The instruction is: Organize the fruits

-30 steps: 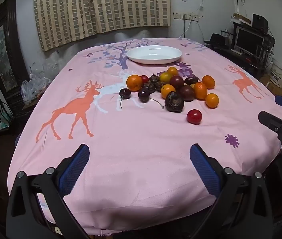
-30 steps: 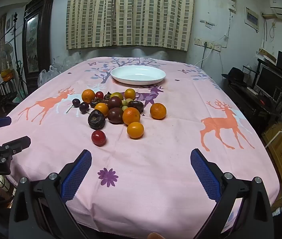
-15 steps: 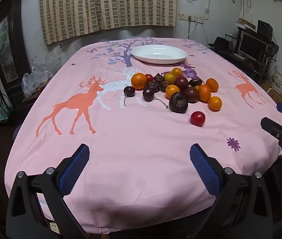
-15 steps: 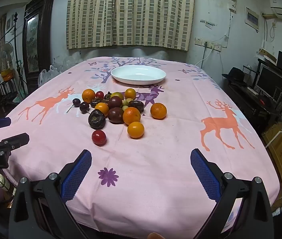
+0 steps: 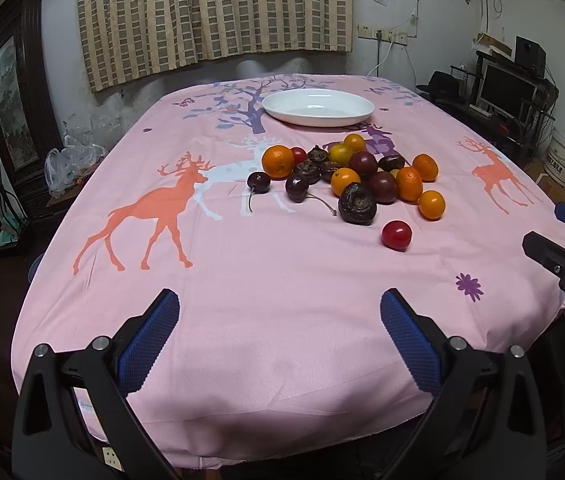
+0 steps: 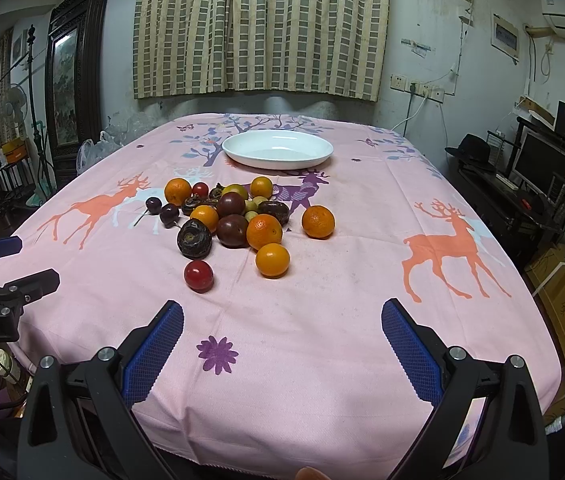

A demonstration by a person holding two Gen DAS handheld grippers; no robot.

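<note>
Fruits (image 6: pixel 238 220) heaped on tablecloth (image 5: pixel 282 280) | left gripper (image 5: pixel 280 336) spread, empty | right gripper (image 6: pixel 282 344) spread, empty

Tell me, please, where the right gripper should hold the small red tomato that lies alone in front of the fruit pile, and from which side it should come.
Grip the red tomato across its round middle, coming from above and the near side with the right gripper, now open. It sits apart from the pile, with bare tablecloth on both sides for the fingers. Squeeze gently; it looks smooth and may roll.
</note>
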